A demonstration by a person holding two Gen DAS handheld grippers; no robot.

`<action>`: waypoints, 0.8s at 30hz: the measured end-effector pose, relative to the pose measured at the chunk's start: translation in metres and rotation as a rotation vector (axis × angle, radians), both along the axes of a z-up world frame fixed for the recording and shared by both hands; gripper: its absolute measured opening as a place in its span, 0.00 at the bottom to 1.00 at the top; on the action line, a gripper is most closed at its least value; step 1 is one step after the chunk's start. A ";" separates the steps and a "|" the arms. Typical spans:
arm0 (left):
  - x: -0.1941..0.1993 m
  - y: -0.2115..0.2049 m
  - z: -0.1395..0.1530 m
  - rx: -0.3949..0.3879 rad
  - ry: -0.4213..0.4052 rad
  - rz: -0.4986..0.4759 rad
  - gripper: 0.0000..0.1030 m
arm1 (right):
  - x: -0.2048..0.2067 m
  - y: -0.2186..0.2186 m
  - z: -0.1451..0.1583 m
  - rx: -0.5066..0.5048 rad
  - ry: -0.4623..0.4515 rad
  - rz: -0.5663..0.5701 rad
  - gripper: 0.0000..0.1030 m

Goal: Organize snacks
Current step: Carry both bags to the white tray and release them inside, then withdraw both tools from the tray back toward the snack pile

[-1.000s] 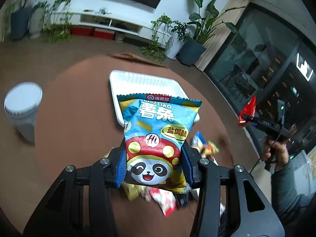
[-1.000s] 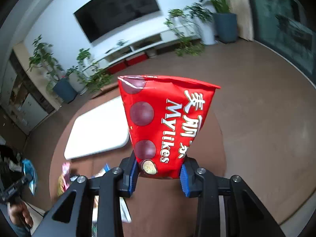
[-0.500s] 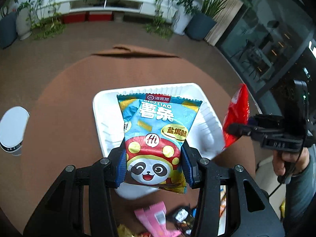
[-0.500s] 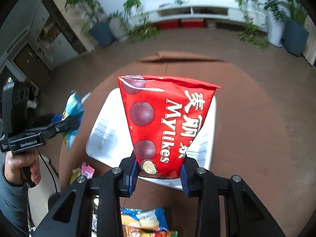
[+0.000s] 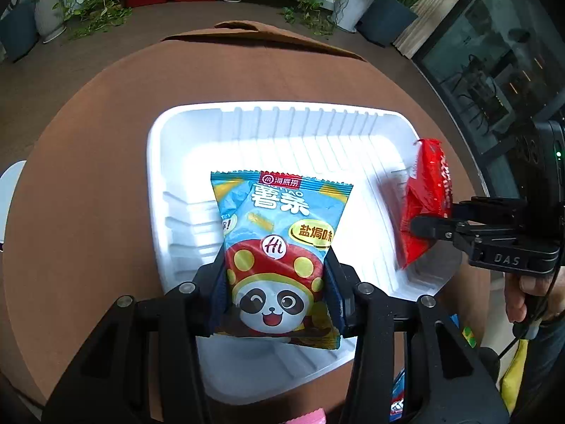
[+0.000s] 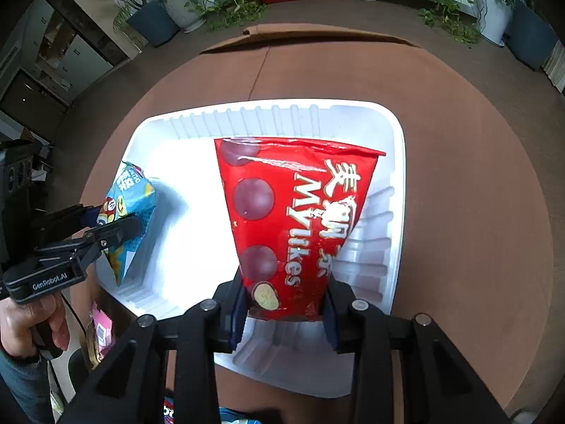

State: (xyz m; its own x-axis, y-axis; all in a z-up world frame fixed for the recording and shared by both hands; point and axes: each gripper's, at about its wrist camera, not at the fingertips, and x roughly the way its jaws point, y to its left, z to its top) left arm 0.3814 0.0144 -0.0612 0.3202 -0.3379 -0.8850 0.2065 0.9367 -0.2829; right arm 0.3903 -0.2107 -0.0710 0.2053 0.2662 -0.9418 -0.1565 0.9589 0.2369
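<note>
My left gripper (image 5: 275,296) is shut on a blue panda snack bag (image 5: 279,243) and holds it over the left half of the white ribbed tray (image 5: 282,130). My right gripper (image 6: 284,312) is shut on a red Mylikes bag (image 6: 293,212) and holds it over the right half of the tray (image 6: 395,162). The red bag (image 5: 423,198) also shows at the right of the left wrist view, and the blue bag (image 6: 129,212) at the left of the right wrist view. The tray holds nothing else.
The tray sits on a round brown table (image 5: 88,148). Loose snack packets lie at the near edge (image 6: 100,332) and lower right of the left wrist view (image 5: 399,399). A white lidded tub (image 5: 9,190) stands at far left. Plants line the far wall.
Both grippers have moved forward and down with their bags, from above the loose snack pile to low over the tray. Both stay shut on their bags.
</note>
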 end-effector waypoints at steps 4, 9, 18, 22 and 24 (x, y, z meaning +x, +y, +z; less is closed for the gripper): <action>0.007 -0.014 -0.008 0.035 0.017 -0.008 0.43 | -0.001 0.009 -0.003 -0.047 -0.019 0.004 0.36; 0.001 -0.020 -0.013 0.045 0.013 -0.005 0.49 | -0.009 0.008 -0.011 -0.038 -0.022 -0.025 0.44; -0.006 -0.014 0.007 0.050 -0.048 0.022 0.69 | -0.027 -0.013 0.009 0.015 -0.086 -0.096 0.63; -0.030 -0.002 0.042 0.016 -0.132 0.039 0.91 | -0.046 -0.026 0.040 0.100 -0.167 -0.131 0.72; -0.050 0.009 0.059 -0.014 -0.182 0.058 1.00 | -0.067 -0.035 0.064 0.174 -0.241 -0.141 0.78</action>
State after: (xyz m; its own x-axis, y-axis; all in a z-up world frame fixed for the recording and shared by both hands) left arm 0.3316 0.0234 -0.0024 0.4938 -0.3261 -0.8061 0.2012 0.9447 -0.2590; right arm 0.3230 -0.2459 -0.0066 0.4630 0.3720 -0.8045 -0.0968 0.9234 0.3713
